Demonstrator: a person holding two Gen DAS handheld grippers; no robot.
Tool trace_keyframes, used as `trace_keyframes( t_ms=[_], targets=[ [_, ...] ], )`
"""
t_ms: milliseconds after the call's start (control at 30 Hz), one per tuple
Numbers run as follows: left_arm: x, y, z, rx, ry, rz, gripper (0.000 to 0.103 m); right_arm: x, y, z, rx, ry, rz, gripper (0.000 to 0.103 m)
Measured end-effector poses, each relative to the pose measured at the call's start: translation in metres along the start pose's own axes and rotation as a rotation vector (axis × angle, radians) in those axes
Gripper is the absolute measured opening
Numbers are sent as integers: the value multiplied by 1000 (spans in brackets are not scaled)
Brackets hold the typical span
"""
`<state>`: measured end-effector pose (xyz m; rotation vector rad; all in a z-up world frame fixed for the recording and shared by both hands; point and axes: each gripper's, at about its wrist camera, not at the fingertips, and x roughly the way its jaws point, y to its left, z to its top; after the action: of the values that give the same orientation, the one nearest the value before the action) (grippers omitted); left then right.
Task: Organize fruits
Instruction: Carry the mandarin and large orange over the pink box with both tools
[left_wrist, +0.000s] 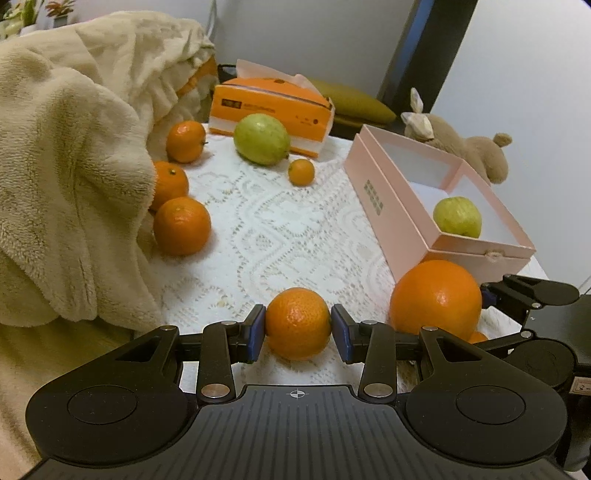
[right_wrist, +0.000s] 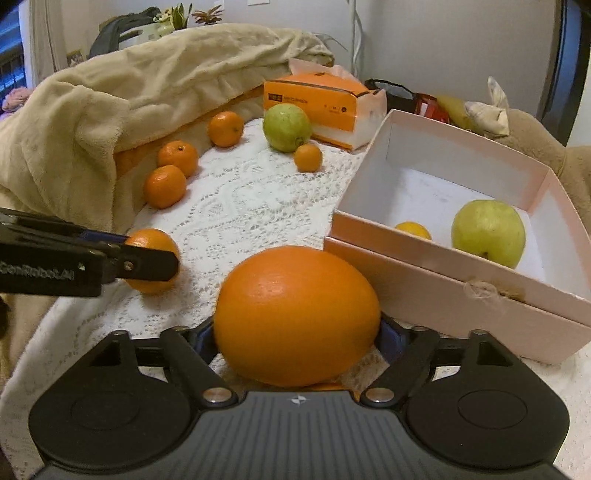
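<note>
Left tongs (left_wrist: 297, 325) are clamped on a small orange (left_wrist: 297, 323) sitting on the lace-covered table (left_wrist: 280, 229). Right tongs (right_wrist: 297, 334) squeeze a big orange (right_wrist: 296, 315) right beside the pink box (right_wrist: 436, 295). Inside that box sit a green guava (right_wrist: 488, 232) and a small yellow fruit (right_wrist: 413, 229). Farther out, three more oranges line the beige blanket (right_wrist: 147, 85), near an orange tissue box (right_wrist: 325, 103).

I see a pale wall (right_wrist: 443, 40) at the far side, with a dark vertical panel (left_wrist: 432, 48) at the right. Potted plants (right_wrist: 184, 14) sit far left behind a cream fleece blanket (left_wrist: 66, 166). A white lace cloth (left_wrist: 280, 229) covers the table; an olive cushion (left_wrist: 354, 99) lies beyond it.
</note>
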<state>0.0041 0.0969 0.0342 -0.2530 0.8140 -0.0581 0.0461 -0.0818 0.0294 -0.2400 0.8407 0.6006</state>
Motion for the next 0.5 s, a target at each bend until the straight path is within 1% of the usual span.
trace_keyframes(
  t_ms=[100, 200, 267, 333, 400, 467, 500],
  targets=[
    [1, -2, -1, 6, 3, 0, 44, -4, 5, -1, -29, 0, -8, 80],
    [1, -4, -2, 13, 8, -14, 44, -12, 2, 0, -11, -5, 14, 80],
    [-1, -6, -3, 11, 13, -46, 43, -25, -3, 4, 9, -32, 16, 80],
    [-6, -10, -1, 0, 8, -103, 43, -43, -10, 10, 27, -74, 9, 80],
    [-22, -20, 5, 7, -39, -133, 43, -68, -20, 21, 35, -125, 1, 80],
    [-47, -32, 22, 26, -118, -191, 43, -99, -32, 39, 19, -191, -25, 80],
    [-61, -38, 33, 29, -167, -226, 43, -117, -38, 53, 10, -235, -55, 80]
  ],
)
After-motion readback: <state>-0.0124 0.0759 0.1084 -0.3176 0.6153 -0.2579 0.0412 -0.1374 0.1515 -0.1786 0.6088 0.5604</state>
